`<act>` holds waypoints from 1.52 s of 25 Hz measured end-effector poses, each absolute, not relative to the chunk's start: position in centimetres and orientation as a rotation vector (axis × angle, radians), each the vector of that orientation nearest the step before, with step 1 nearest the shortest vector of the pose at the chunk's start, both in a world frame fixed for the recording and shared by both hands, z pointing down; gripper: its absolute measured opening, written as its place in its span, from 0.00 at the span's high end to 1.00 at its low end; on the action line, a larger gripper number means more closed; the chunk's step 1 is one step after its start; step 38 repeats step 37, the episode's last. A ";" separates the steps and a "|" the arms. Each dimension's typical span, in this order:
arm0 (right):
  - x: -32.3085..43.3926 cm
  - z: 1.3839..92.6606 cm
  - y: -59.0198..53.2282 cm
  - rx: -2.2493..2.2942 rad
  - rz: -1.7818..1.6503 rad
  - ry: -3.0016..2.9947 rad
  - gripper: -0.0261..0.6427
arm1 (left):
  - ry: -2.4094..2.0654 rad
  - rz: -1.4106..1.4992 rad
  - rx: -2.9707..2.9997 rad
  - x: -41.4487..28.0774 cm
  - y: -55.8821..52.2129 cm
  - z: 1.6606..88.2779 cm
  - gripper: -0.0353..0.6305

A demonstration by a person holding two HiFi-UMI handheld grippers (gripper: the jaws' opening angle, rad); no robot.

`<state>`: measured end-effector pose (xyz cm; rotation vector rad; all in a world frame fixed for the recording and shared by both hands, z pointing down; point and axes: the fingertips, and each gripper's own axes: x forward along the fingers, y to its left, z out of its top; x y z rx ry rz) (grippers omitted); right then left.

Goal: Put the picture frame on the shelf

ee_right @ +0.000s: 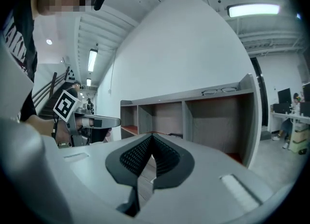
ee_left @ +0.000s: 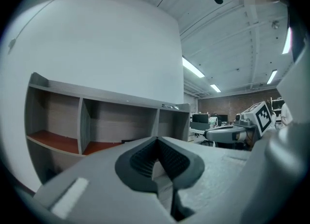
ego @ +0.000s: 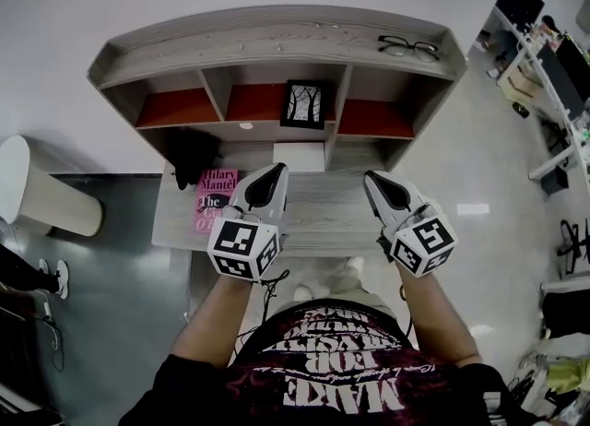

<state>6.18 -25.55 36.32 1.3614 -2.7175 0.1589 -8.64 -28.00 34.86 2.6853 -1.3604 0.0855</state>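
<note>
Evidently the picture frame (ego: 303,104) stands in the shelf's (ego: 277,46) middle bay; left gripper (ego: 276,170) and right gripper (ego: 372,178) pinch nothing, jaws together, so I'd withdraw level.

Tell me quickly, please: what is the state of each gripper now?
Grey left gripper: closed, holding nothing.
Grey right gripper: closed, holding nothing.
</note>
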 end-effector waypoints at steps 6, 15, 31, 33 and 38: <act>8.2 32.6 -23.7 1.415 0.110 -2.726 0.92 | -1.381 0.061 2.724 -9.8 -26.4 31.8 0.94; 13.6 30.9 -22.8 1.490 0.087 -2.666 0.92 | -1.457 0.033 2.689 -11.0 -26.1 30.2 0.94; 21.9 31.3 -22.5 1.443 0.079 -2.690 0.92 | -1.514 0.058 2.617 -2.5 -25.5 30.9 0.94; 22.5 31.6 -22.6 1.430 0.086 -2.700 0.92 | -1.525 0.066 2.603 -1.8 -25.3 31.3 0.94; 23.8 32.3 -23.0 1.397 0.088 -2.725 0.92 | -1.544 0.096 2.590 -0.1 -25.0 32.2 0.94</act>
